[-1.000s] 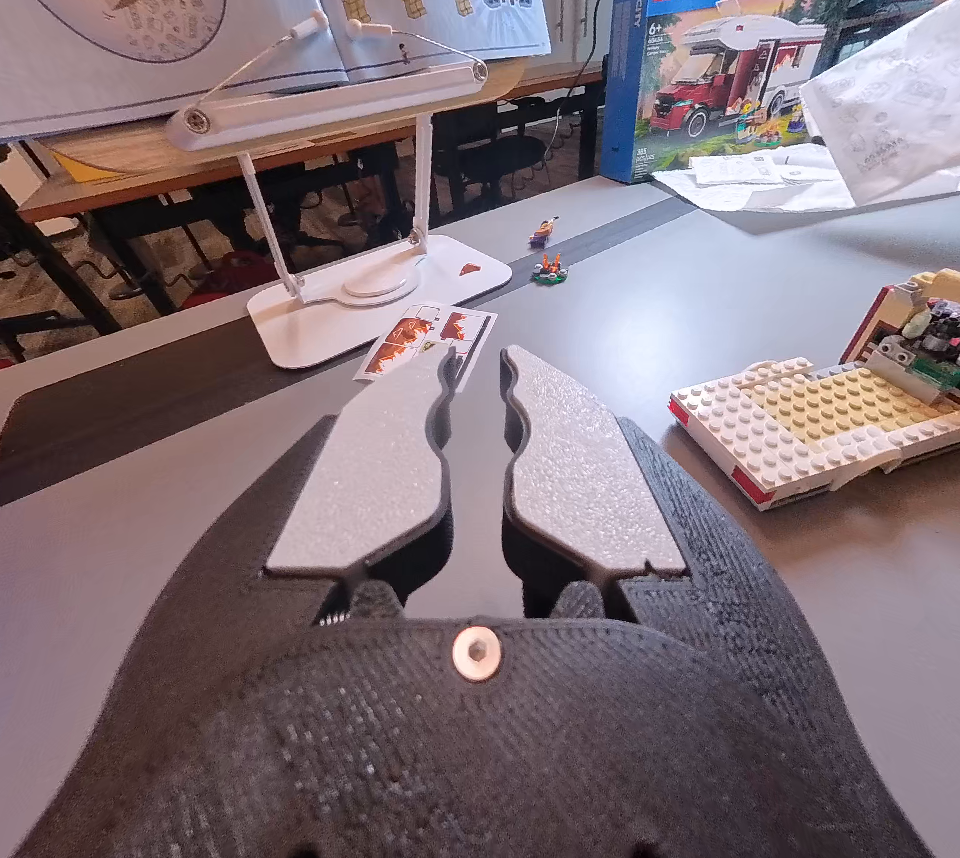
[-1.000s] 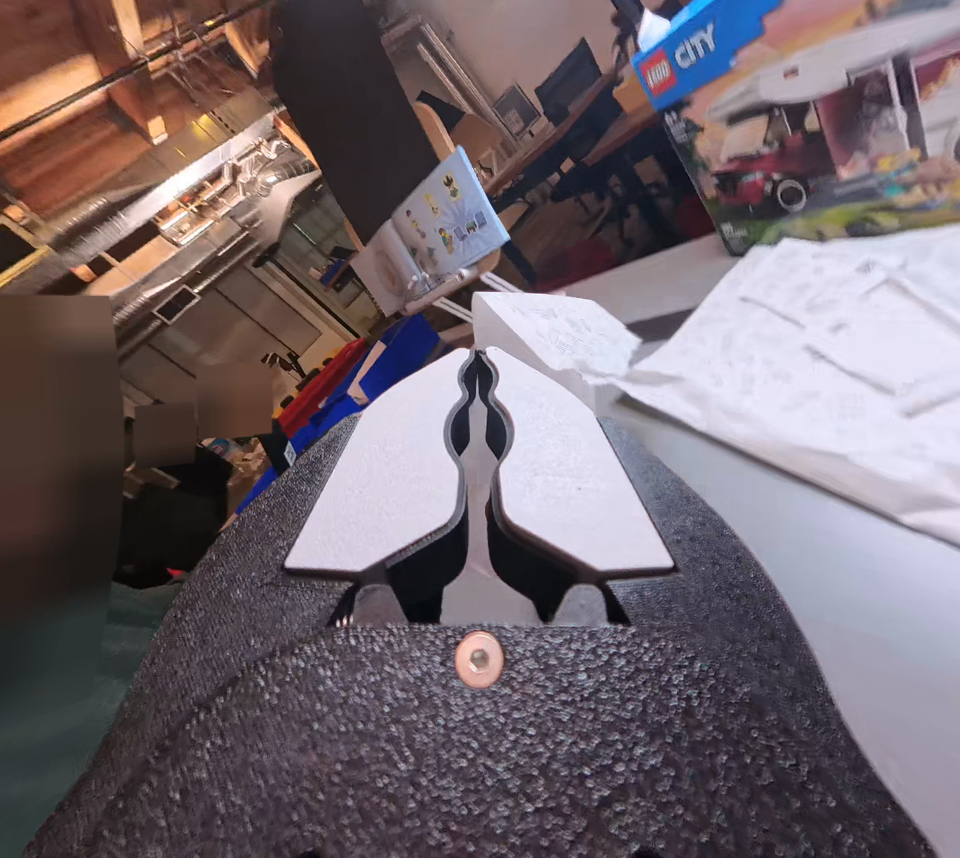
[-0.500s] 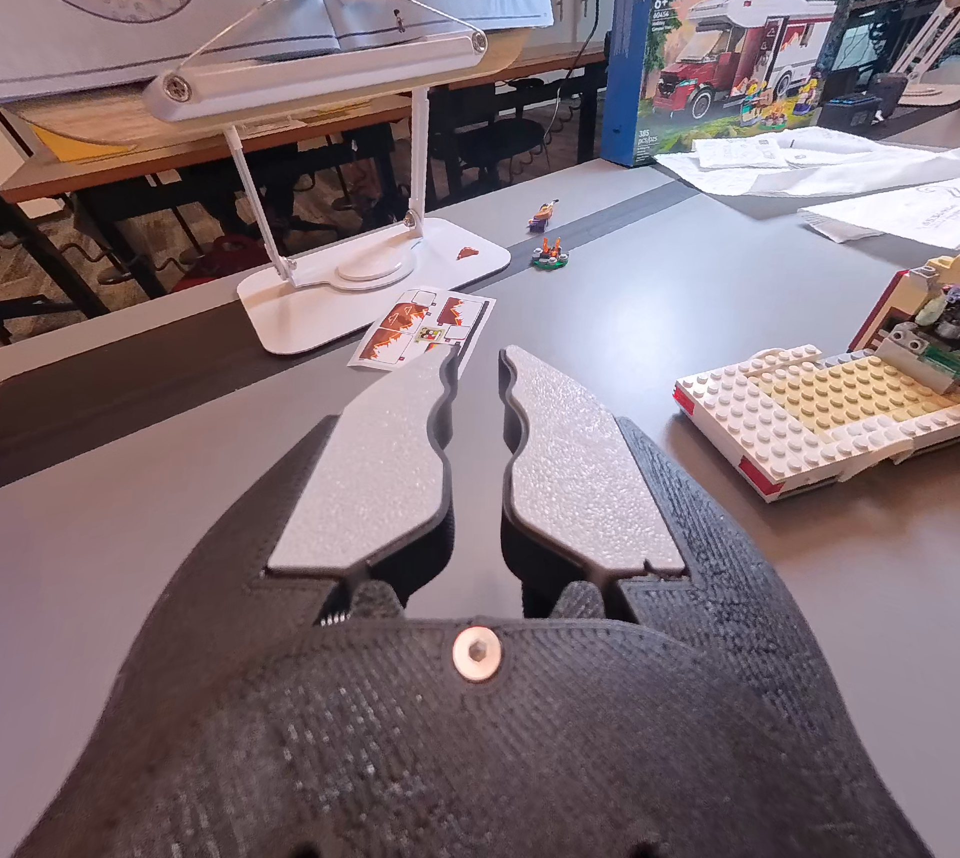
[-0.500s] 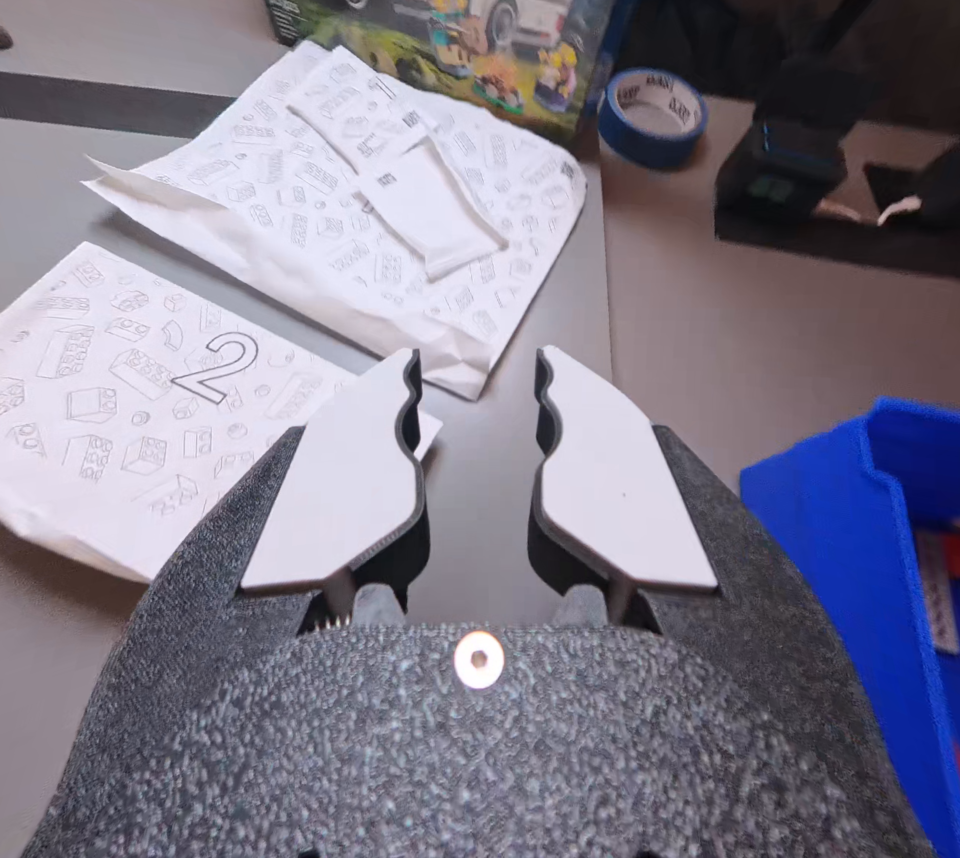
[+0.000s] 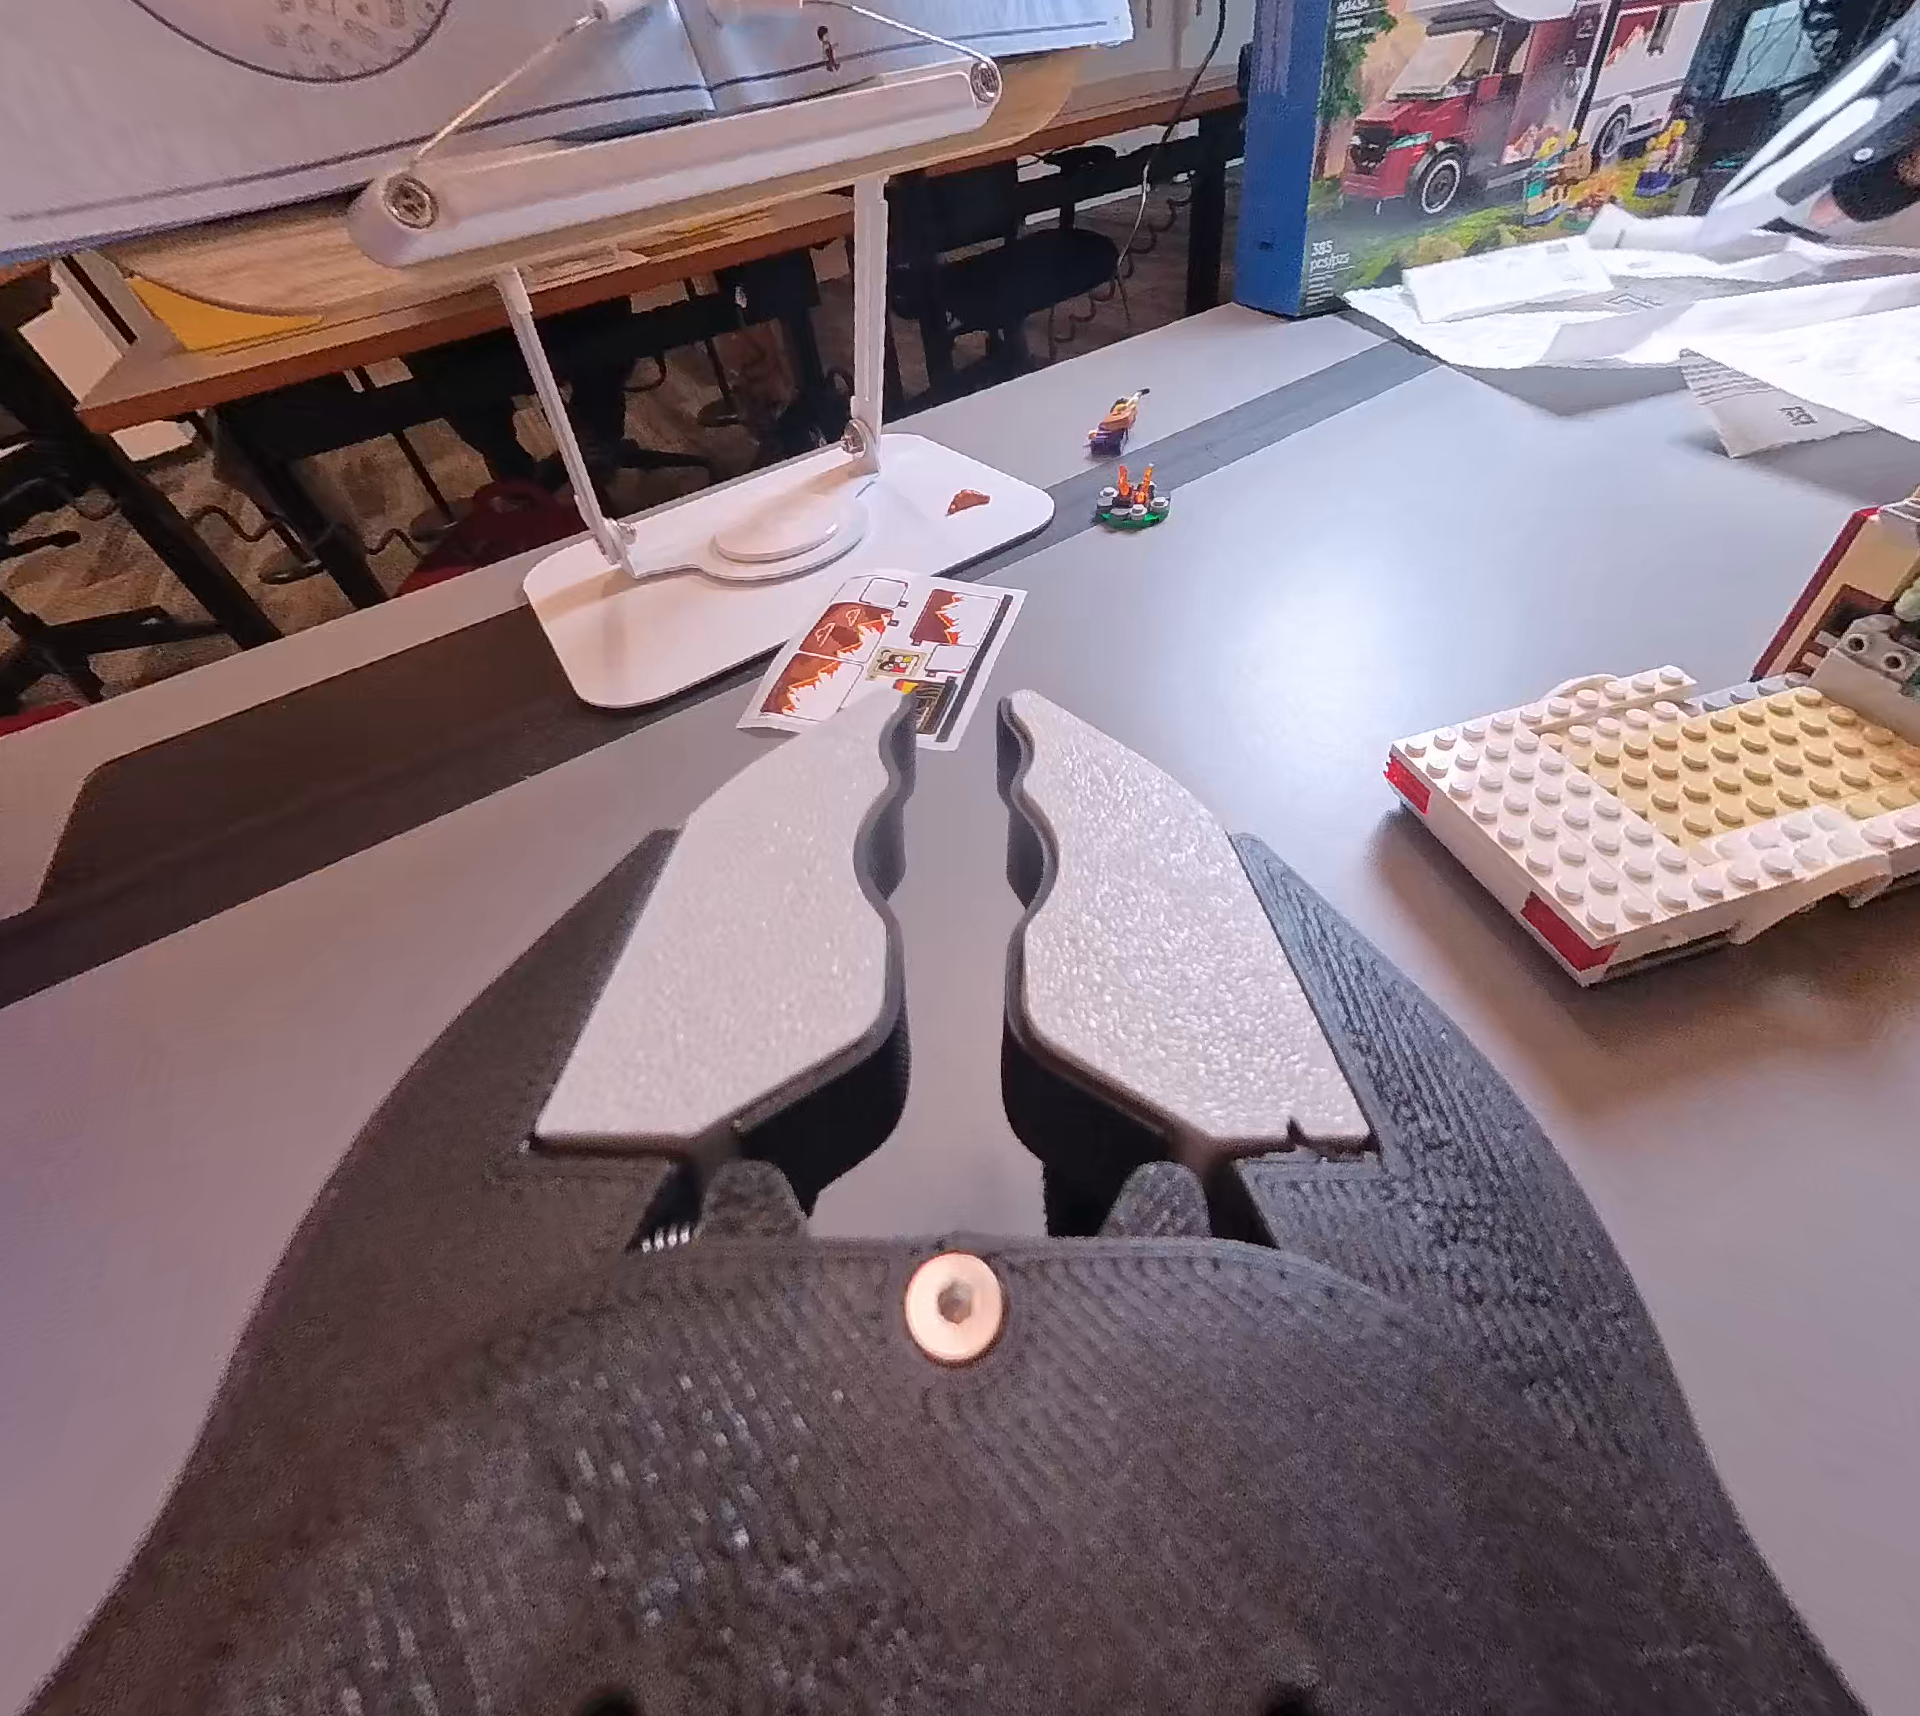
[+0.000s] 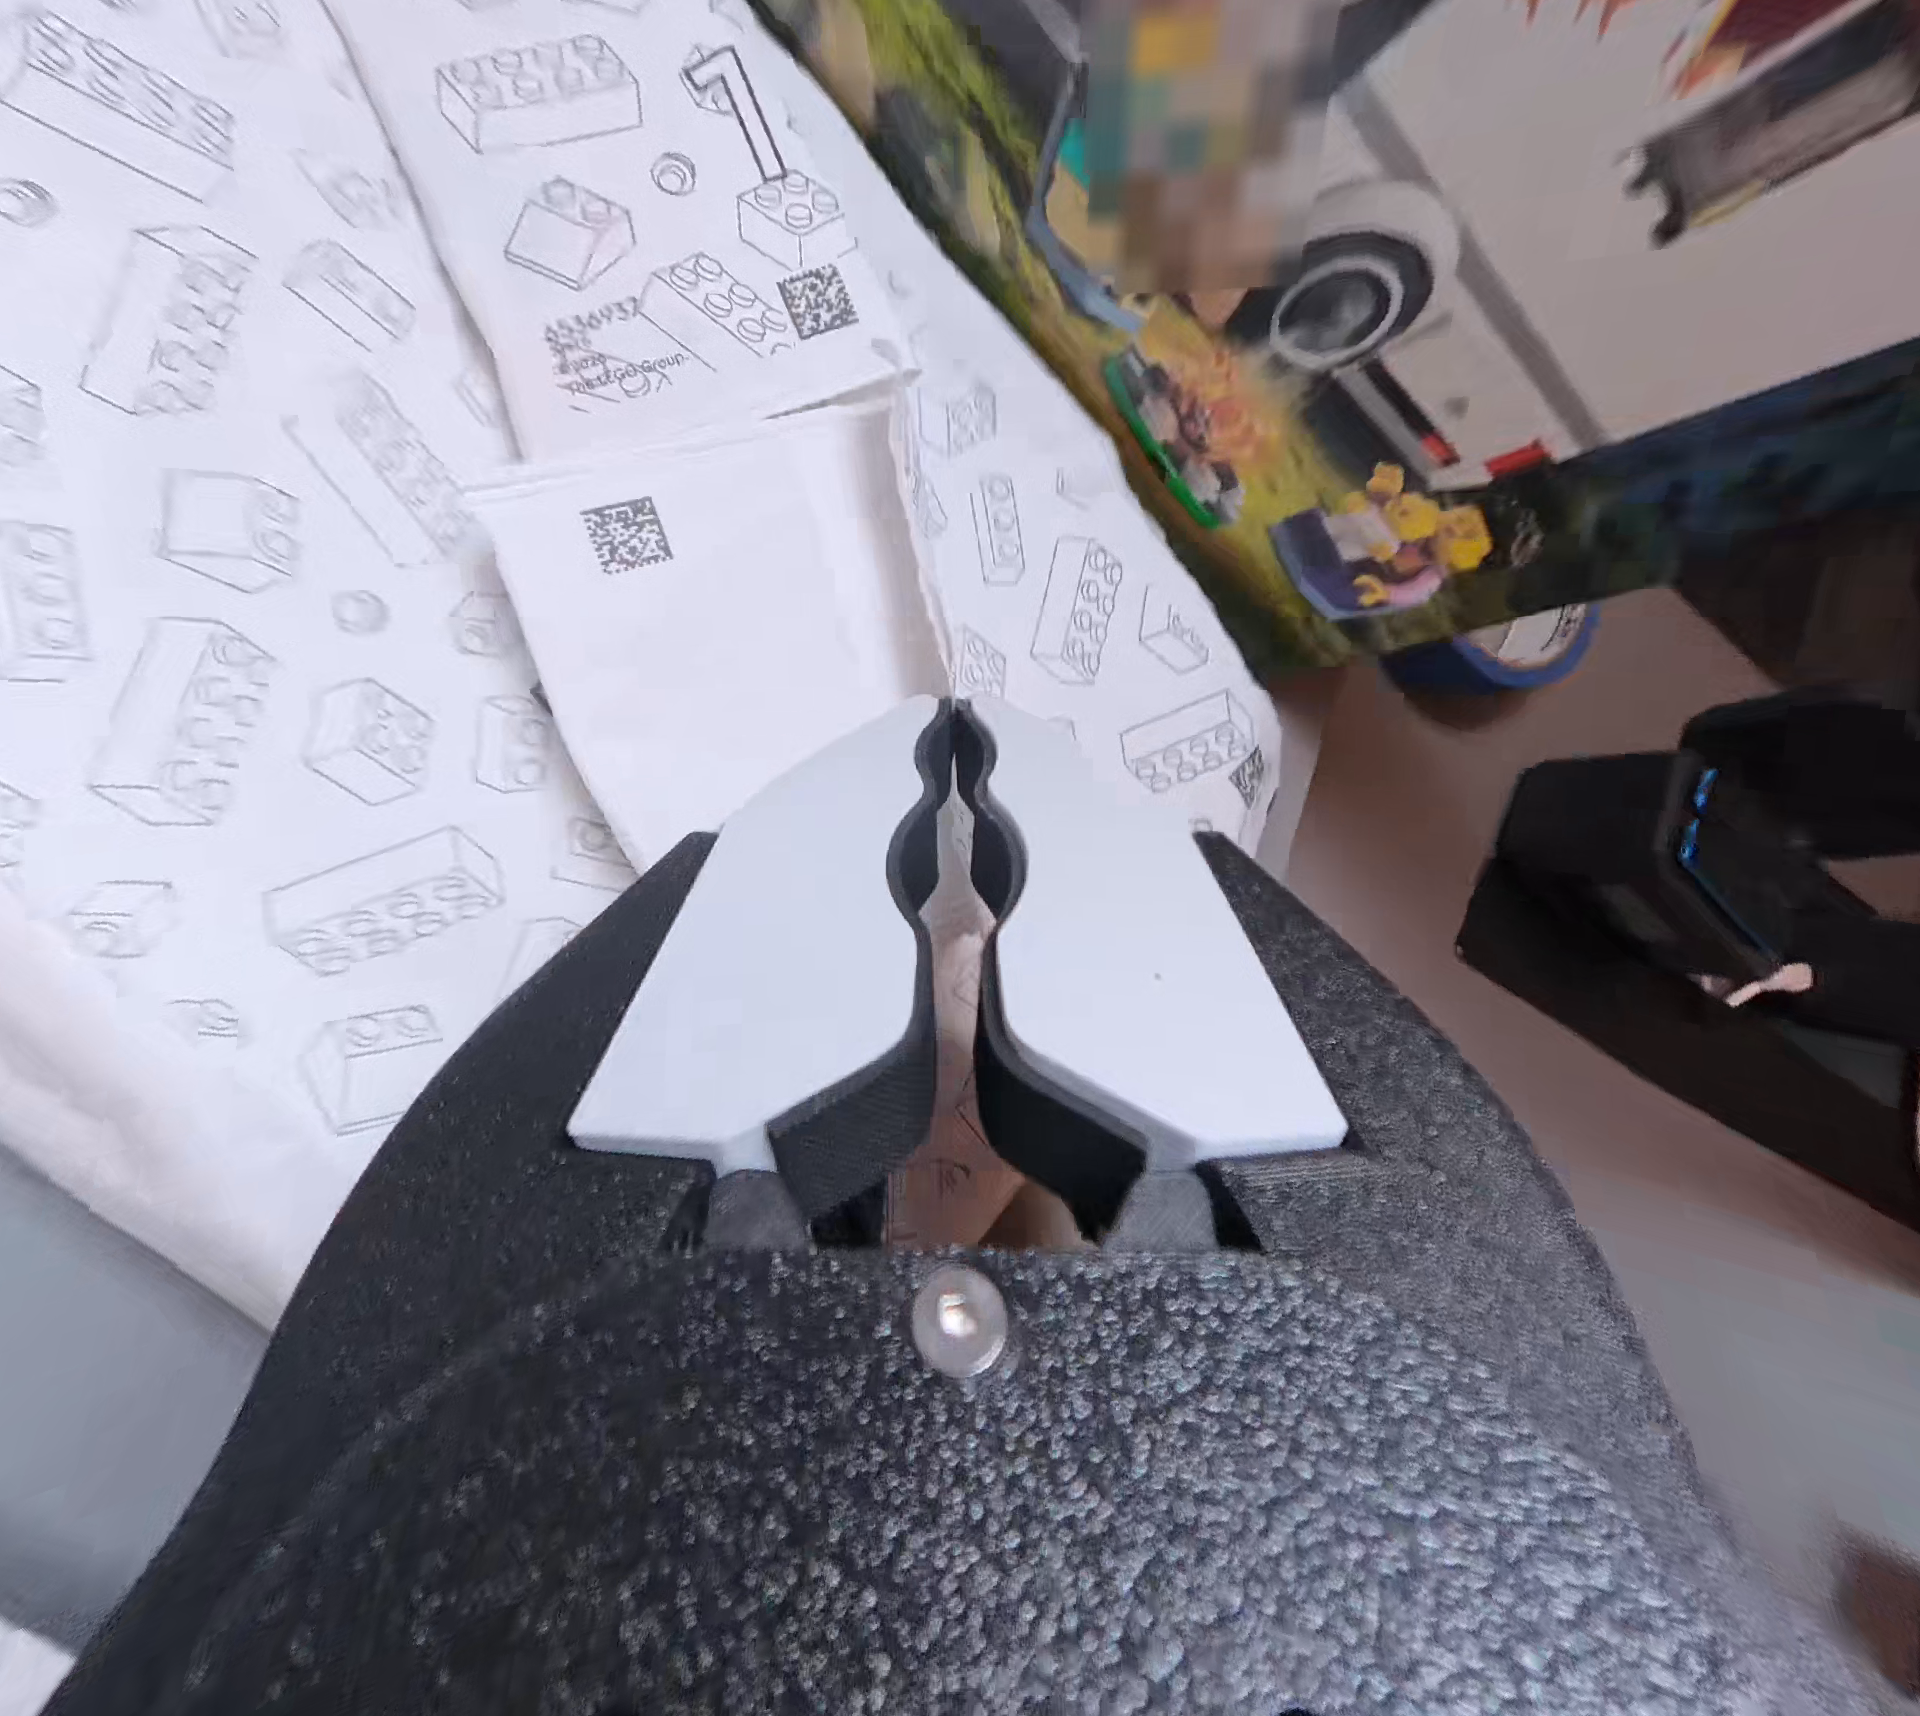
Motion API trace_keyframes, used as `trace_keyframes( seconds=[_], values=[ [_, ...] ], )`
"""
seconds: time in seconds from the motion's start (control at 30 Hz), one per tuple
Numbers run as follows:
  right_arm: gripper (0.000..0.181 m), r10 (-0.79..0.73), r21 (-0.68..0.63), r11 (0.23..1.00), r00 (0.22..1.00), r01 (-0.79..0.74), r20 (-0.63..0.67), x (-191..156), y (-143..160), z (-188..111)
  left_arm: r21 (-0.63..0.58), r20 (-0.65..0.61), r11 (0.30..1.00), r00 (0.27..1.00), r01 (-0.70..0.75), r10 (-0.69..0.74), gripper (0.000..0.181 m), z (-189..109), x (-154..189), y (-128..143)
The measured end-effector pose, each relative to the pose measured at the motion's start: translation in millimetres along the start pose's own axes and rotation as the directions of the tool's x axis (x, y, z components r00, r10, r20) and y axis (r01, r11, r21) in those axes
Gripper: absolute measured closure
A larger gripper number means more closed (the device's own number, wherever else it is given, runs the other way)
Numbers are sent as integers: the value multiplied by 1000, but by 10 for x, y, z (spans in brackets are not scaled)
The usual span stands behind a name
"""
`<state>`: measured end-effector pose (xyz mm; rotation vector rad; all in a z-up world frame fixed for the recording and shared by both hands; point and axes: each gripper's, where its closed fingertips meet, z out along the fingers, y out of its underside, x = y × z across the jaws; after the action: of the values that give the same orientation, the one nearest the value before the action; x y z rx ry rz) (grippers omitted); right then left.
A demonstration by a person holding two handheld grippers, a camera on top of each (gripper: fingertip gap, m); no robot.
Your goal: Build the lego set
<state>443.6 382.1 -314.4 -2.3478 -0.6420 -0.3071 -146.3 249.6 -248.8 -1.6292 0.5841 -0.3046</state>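
Bag-fetching looks to be the step in hand, judging from the booklet on its stand and the heap of paper bags [image 6: 343, 461] the right gripper [image 6: 954, 710] has reached. Its tips are pressed together over the small white bag [image 6: 717, 596] on top of the heap; whether paper is pinched between them I cannot tell, since the tips hide the contact. The next move, I'd guess, calls for lifting one bag clear without dragging its neighbours, then bringing it toward the build.

The left gripper [image 5: 956, 721] hovers low over the near part of the worktop [image 5: 1299, 648], jaws parted a little and empty. Just beyond its tips lies the sticker sheet [image 5: 883, 653], beside the white book stand [image 5: 769, 544]. The half-built white and tan camper base [image 5: 1662, 804] sits well off at the right edge, untouched. Farther back, the set's box [image 5: 1486, 56] stands at the far edge with the bags before it.
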Motion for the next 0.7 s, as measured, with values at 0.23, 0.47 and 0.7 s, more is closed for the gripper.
trace_keyframes(
  seconds=[0.23,0.47,0.7],
  values=[
    [181,-280,431,833,936,348,-215,-677,-911,-1084,-11,-126,998,990,60,-61,166,35,220,0],
    [181,-500,631,519,804,576,-323,-2624,-1434,-2125,-52,-578,967,783,249,-232,130,-100,1271,-505],
    [181,-658,820,336,739,464,-148,-4187,-1634,-2669,-118,-703,957,658,266,-270,163,-295,1635,-639]
  ],
)
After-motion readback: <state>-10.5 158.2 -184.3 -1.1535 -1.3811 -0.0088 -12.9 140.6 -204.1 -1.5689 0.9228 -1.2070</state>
